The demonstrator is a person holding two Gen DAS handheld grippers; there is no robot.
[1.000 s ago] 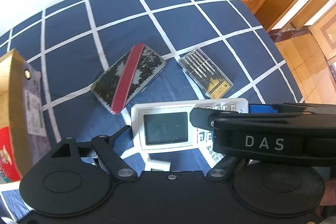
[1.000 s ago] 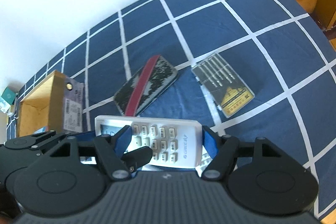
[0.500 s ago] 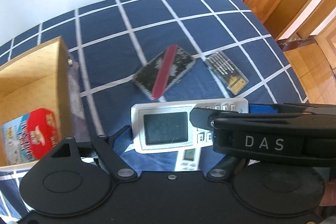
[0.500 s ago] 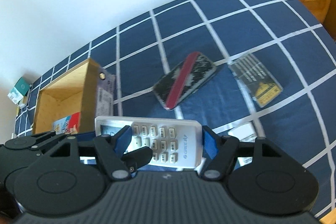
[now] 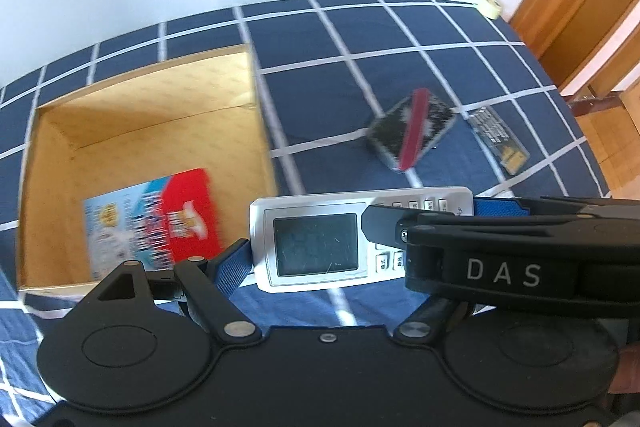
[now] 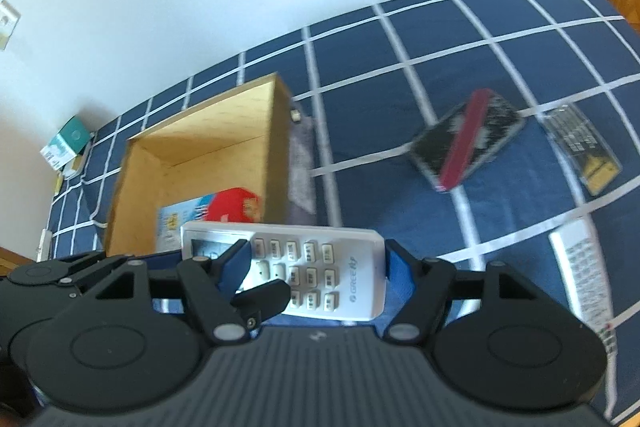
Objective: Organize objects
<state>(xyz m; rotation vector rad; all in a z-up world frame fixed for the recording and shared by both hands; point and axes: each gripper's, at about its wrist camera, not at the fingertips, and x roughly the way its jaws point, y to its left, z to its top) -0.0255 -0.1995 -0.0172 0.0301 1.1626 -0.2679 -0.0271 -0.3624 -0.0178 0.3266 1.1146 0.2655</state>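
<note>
1. Left wrist view: the left gripper holds the white remote control by its two ends, a blue pad on each end, so its fingers stand wide and pressed on the remote. The right gripper comes in from the right and lies over the button half. The remote hangs in the air above the checked blue bedcover. I judge that the step in hand is carrying the remote to the cardboard box, which stands just left and ahead of the gripper.

2. The next move calls for going further left, past the near right wall of the box, then lowering beside the red and blue packet on its floor. Both grippers must let go together.

3. Right wrist view: the right gripper has the same remote across it, blue pads at both ends. The grip seems firm, but motion blur makes this unsure.

4. Ahead and right, well apart, lie a black case with a red stripe, a clear bit set and a second remote. Nothing stands in the way.
</note>
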